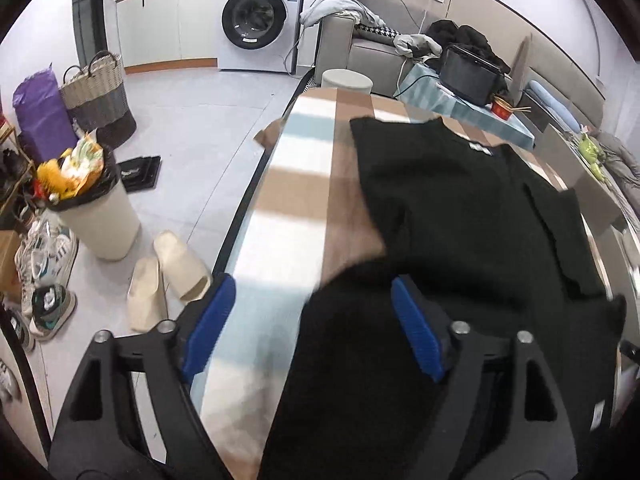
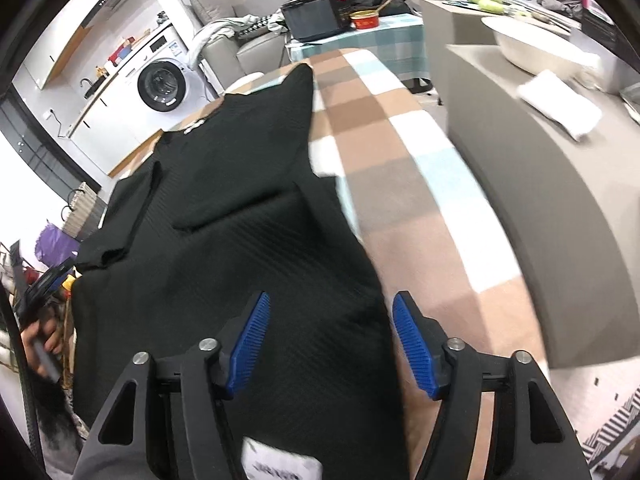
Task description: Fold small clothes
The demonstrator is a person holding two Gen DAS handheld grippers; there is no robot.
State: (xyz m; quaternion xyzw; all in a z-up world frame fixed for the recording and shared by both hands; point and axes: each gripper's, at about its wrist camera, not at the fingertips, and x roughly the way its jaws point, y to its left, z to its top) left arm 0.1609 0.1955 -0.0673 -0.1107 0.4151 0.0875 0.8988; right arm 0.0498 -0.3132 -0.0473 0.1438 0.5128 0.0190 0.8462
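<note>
The black garment point(image 1: 460, 208) lies spread flat on the checked cloth, collar and white neck label at its far end, one sleeve folded inward across the body. Its near hem reaches back between and under the left jaws, toward their right side, and likewise fills the gap under the right jaws.

black garment point(image 2: 240, 240), checked cloth point(image 2: 400, 160), spread fingers point(image 2: 250, 344)
</note>
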